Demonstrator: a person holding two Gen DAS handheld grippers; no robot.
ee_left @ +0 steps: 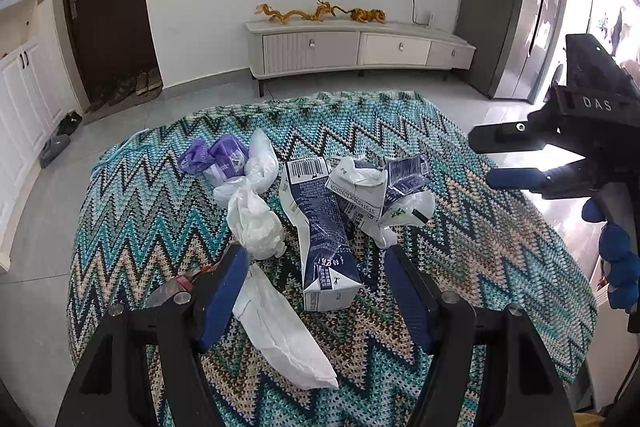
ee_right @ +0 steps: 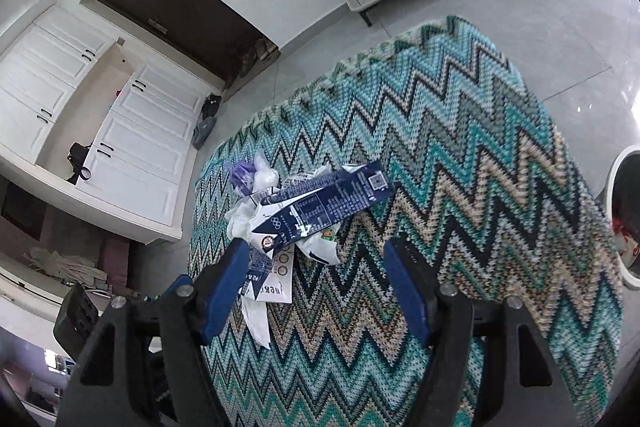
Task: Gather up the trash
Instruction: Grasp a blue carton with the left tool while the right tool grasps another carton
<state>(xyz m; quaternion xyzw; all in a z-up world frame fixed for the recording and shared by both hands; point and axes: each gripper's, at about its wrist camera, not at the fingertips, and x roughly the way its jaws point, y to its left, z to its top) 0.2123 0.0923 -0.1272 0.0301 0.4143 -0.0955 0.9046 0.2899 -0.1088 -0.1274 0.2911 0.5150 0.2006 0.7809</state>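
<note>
Setting: a surface (ee_left: 500, 227) under a zigzag knit cover in teal, beige and black, in a living room.
Trash: one loose heap near the cover's middle.
Carton: a flattened navy-and-white drink carton (ee_left: 326, 247) at the heap's centre; a second torn carton (ee_left: 362, 195) lies at its 1 o'clock.
Bags: crumpled white plastic bags (ee_left: 256, 219) at the carton's 9 o'clock; a flat white bag (ee_left: 284, 339) at 7 o'clock.
Wrapper: a purple wrapper (ee_left: 224, 159) at 10 o'clock.
Handling: everything looks light, soft and crushable; the film likely slippery. Pinch the carton across its stiff folded end.
Writing: a barcode and printed digits too small to trust; "DAS" on the right tool.
Left hand-held gripper (ee_left: 316, 259): jaws spread wide, empty, straddling the carton's near end.
Right hand-held gripper (ee_right: 316, 255): jaws wide, empty.
</note>
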